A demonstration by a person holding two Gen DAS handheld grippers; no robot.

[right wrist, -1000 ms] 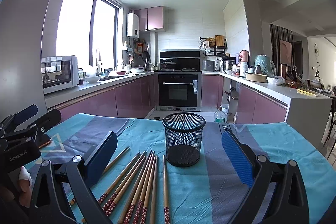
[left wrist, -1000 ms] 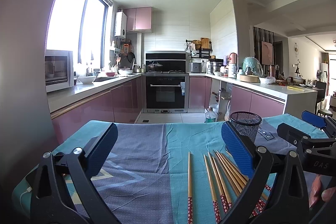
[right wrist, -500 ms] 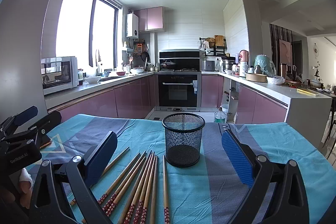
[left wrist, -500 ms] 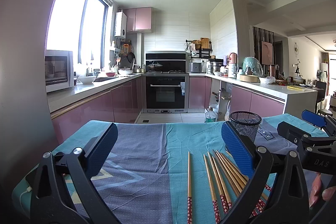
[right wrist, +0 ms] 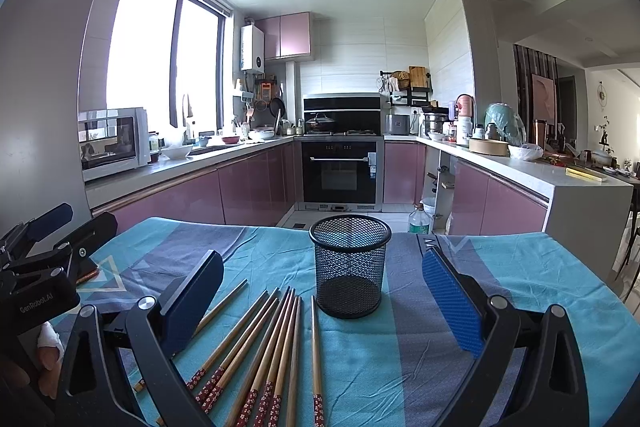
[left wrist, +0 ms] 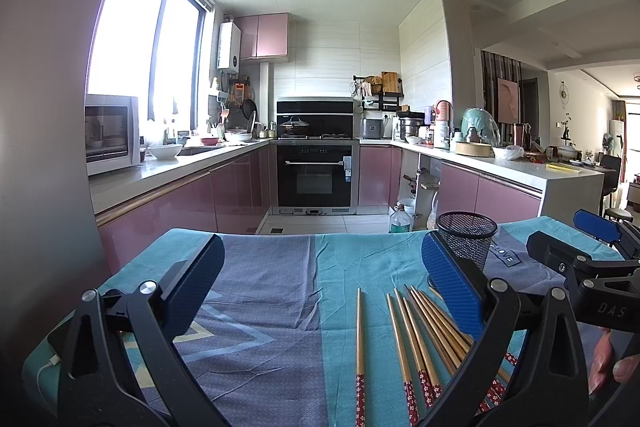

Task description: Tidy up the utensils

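Observation:
Several wooden chopsticks (right wrist: 276, 343) with red patterned ends lie fanned on the blue tablecloth, also in the left wrist view (left wrist: 416, 335). An empty black mesh cup (right wrist: 350, 265) stands upright just behind them; it shows in the left wrist view (left wrist: 470, 241) too. My right gripper (right wrist: 324, 291) is open and empty, held above the chopsticks in front of the cup. My left gripper (left wrist: 322, 283) is open and empty, left of the chopsticks. Each gripper appears at the edge of the other's view.
The table is covered by a blue and grey cloth (left wrist: 256, 307). Behind it is a kitchen with pink cabinets, an oven (right wrist: 340, 171) and worktops. A white cable (left wrist: 48, 363) lies at the table's left edge.

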